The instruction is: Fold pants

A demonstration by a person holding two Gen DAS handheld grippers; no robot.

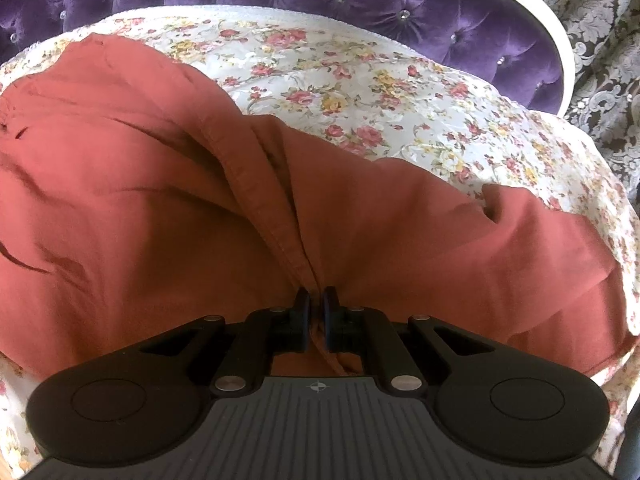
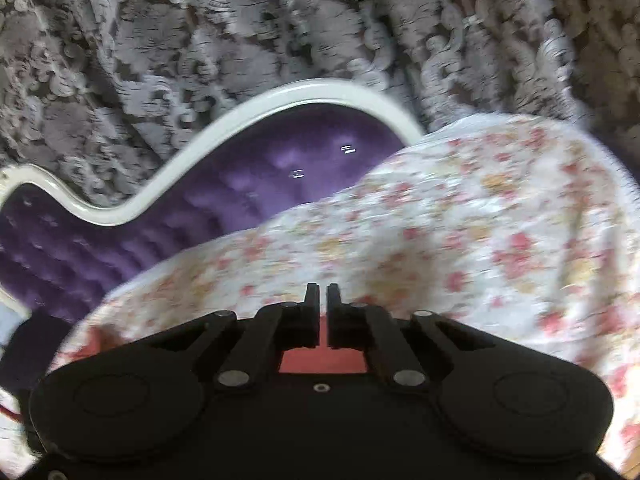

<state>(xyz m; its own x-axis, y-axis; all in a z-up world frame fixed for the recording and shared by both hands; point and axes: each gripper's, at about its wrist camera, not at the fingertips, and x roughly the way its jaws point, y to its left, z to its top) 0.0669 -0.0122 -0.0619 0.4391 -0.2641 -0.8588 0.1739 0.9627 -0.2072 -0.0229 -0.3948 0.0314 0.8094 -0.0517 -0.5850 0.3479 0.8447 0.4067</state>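
Left gripper (image 1: 316, 300): fingers nearly together, clamped on a bunched seam fold of the pants (image 1: 160, 184)
Pants: rust-red, spread rumpled over the near and left part of the bed's floral cover (image 1: 360, 80); stitched hem ridge running from the middle down into the left gripper
Right gripper (image 2: 322, 300): fingers drawn to a narrow slit, nothing visible between the tips; red cloth showing beneath its body, hold not discernible; view blurred
Headboard (image 1: 360, 4): purple, tufted, white-framed, along the bed's far edge
Curtain (image 2: 200, 32): grey damask, behind the headboard
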